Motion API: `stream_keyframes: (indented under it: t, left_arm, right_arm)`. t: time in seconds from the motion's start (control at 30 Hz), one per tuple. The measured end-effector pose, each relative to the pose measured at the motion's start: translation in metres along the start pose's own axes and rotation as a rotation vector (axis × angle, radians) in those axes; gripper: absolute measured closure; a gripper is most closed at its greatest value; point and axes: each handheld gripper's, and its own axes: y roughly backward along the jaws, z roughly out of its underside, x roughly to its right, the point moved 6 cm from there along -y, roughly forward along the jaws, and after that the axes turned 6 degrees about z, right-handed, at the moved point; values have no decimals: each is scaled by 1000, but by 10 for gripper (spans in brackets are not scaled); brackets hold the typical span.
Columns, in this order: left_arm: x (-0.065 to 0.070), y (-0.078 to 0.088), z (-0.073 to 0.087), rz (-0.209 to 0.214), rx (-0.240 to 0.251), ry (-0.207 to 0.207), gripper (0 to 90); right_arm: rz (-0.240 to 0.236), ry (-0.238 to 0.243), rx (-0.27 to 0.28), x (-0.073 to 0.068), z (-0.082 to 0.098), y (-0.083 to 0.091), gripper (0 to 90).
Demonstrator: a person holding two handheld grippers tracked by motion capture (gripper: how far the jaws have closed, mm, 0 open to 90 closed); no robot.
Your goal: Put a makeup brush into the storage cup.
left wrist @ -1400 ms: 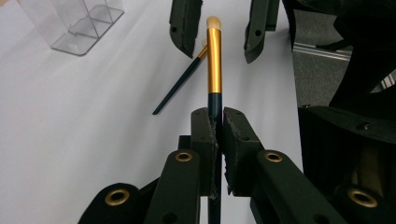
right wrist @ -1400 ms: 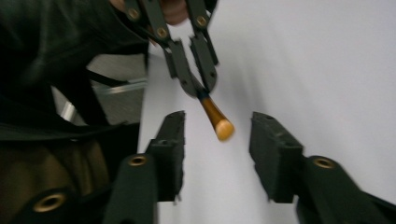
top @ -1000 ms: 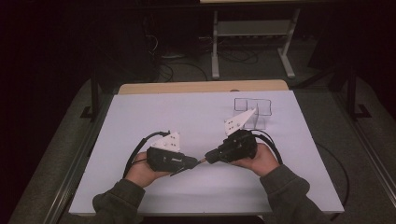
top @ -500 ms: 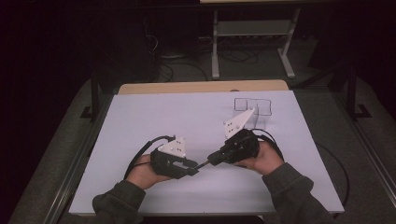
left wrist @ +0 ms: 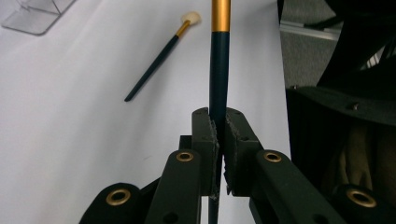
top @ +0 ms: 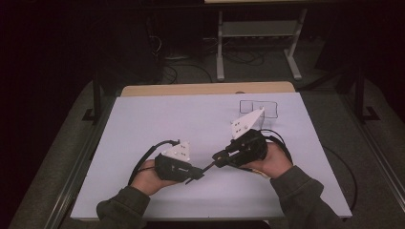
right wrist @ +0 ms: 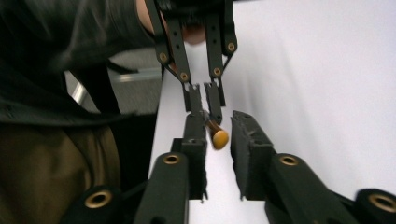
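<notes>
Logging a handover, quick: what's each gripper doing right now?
Left gripper: closed on the dark brush handle.
Right gripper: open, jaws just widened; the brush's gold end sits between them, not pressed.

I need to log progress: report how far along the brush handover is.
Done: the left gripper is clamped on the brush. In hand: the right gripper has just been opening, its jaws apart around the brush's gold end. Left: a second brush lies on the white table.
</notes>
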Motion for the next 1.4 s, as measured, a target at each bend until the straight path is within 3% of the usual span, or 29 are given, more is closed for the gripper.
stream_keyframes:
  t: [0.13,0.4,0.53,0.8,1.07,1.3,1.4]
  left_arm:
    - [-2,1,2,-12,42,18,841]
    - [-3,-1,0,-27,99,44,841]
    - [-5,-1,-4,-36,130,57,842]
    - [-7,-6,-9,-48,143,73,842]
    - [-8,-6,-12,-54,159,53,842]
    - [-7,-8,-11,-63,149,59,823]
    - [-9,-7,-8,-75,131,60,742]
  right_arm:
    - [4,-45,44,0,1,3,629]
    - [20,-91,92,2,8,0,614]
    - [28,-100,106,4,10,-4,626]
    - [29,-112,132,4,8,-8,712]
    - [-4,-144,157,8,7,-9,818]
    - [-4,-133,130,8,7,-10,828]
    - [0,-119,98,8,6,-10,828]
